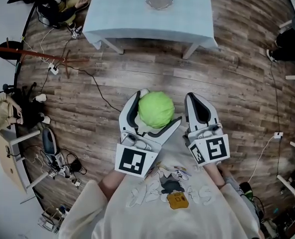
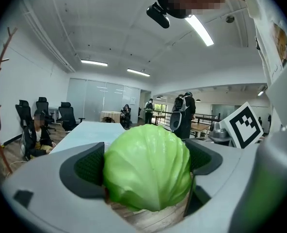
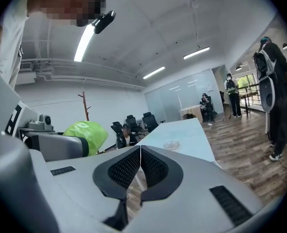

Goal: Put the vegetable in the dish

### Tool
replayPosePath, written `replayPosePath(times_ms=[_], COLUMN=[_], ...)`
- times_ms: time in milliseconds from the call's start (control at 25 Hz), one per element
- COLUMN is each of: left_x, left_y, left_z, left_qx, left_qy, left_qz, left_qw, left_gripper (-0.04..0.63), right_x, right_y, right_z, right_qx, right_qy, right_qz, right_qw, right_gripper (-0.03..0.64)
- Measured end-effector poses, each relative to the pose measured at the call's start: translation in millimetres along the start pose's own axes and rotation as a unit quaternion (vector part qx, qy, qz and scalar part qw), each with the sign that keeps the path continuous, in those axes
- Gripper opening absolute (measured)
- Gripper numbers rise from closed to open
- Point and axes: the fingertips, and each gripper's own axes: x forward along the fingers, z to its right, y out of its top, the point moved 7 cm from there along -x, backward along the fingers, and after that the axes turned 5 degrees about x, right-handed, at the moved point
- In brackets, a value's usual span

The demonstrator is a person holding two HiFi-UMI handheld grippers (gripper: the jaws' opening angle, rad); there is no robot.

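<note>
**Left gripper (image 1: 156, 109) holds 1 cabbage (image 1: 155, 106)**

Round, pale green and smooth-leaved, it sits clamped between the 2 jaws above the wood floor (image 1: 232, 68). Right gripper (image 3: 140, 149) is closed on nothing. Glass dish (image 1: 159, 0) stands on the table (image 1: 112, 14), well apart.

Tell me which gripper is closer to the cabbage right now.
Left. The left gripper is clamped on the cabbage, with a jaw on each side. The right gripper sits beside it to the right, not touching it, jaws together and empty.
</note>
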Motion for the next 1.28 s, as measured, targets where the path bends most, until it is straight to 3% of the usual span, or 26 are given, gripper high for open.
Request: replayPosePath(times_ms=[240, 480, 1280], left_x=[9.6, 32.5, 163.3], left_y=[6.1, 7.1, 50.0], left_z=[-0.4, -19.9, -155.1], left_qx=[-0.002, -0.013, -0.033], left_qy=[0.026, 0.037, 0.038], left_qz=[0.007, 0.007, 0.019], left_qw=[0.9996, 0.9992, 0.9985], left_gripper=[0.525, 0.525, 0.525], right_x=[12.8, 28.6, 186.5], right_y=[6.5, 5.7, 63.6], right_z=[9.3, 29.6, 86.8], right_qx=[0.012, 0.01, 0.004], right_qy=[0.027, 0.015, -0.008], right_qz=[-0.001, -0.021, -0.044], right_qw=[1.0, 1.0, 0.999], right_gripper=[0.023, 0.023, 0.023])
